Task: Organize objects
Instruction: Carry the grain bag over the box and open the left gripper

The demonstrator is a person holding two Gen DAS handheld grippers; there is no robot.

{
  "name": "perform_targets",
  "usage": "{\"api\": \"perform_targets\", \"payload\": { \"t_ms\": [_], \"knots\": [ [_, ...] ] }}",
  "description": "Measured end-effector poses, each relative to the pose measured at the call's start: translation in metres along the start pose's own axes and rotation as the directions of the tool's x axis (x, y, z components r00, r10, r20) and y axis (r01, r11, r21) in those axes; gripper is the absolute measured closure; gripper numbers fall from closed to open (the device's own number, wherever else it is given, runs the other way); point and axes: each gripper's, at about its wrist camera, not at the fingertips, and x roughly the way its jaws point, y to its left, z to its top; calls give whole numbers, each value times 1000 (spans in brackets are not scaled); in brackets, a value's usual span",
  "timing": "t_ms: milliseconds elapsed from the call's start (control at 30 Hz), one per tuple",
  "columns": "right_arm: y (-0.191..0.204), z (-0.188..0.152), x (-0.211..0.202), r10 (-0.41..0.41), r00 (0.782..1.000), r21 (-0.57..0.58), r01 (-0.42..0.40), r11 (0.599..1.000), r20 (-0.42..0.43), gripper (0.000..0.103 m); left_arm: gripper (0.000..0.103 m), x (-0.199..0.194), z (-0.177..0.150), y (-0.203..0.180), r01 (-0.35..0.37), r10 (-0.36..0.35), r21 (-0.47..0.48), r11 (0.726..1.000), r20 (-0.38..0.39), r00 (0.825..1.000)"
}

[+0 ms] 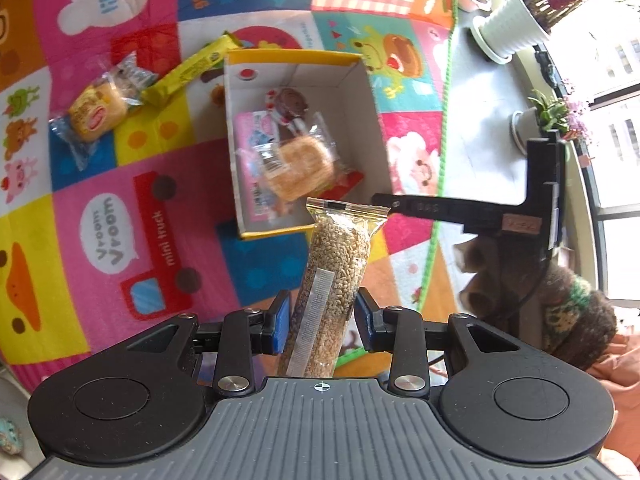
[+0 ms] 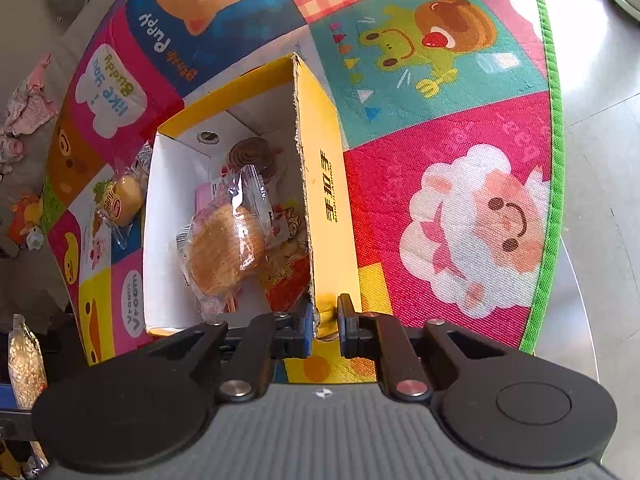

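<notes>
Meanwhile, the left gripper [image 1: 322, 320] clamps a clear grain bar [image 1: 334, 272], tipped steeply down at the yellow box's [image 1: 296, 58] near edge. Only the right wrist view shows the right gripper [image 2: 325, 322] pinching the box's near wall corner. Only the left view shows two wrapped snacks [image 1: 98, 110] outside, on the play mat [image 1: 120, 216].

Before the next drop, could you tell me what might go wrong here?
1. The long grain bar packet in the left gripper could catch the yellow box rim and fall onto the mat.
2. The right gripper pinches only the box's wall, so it could tip.
</notes>
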Motion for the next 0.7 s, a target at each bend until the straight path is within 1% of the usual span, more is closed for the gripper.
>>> {"api": "perform_targets", "payload": {
  "t_ms": [67, 167, 267, 400, 467, 533, 567, 633, 700],
  "knots": [
    [0, 0, 0, 1, 1000, -2, -1, 1000, -3, 91, 65, 1, 10, -8, 20, -19, -12, 1000, 9, 1000],
    [0, 1, 0, 4, 1000, -9, -4, 1000, -9, 91, 65, 2, 32, -15, 50, -46, -66, 997, 48, 998],
    [-2, 3, 0, 15, 1000, -8, -15, 1000, -18, 91, 65, 5, 59, -23, 60, -50, -105, 993, 100, 994],
    [-3, 4, 1, 28, 999, -15, -29, 999, -25, 91, 65, 19, 92, -28, 86, -63, -185, 979, 128, 990],
    [-4, 5, 2, 37, 999, -19, -38, 999, -26, 91, 64, 28, 103, -30, 75, -52, -202, 976, 119, 992],
    [-6, 5, 2, 49, 998, -22, -50, 999, -26, 91, 64, 36, 110, -32, 51, -25, -222, 974, 120, 992],
    [-7, 6, 2, 56, 998, -21, -56, 998, -27, 90, 64, 39, 112, -31, 44, -15, -239, 970, 120, 993],
    [-10, 6, 3, 72, 997, -15, -72, 997, -27, 90, 64, 45, 115, -26, 63, -28, -291, 955, 123, 992],
    [-13, 6, 3, 86, 996, -9, -86, 996, -28, 89, 64, 49, 115, -18, 101, -57, -361, 927, 131, 990]
  ]
}}
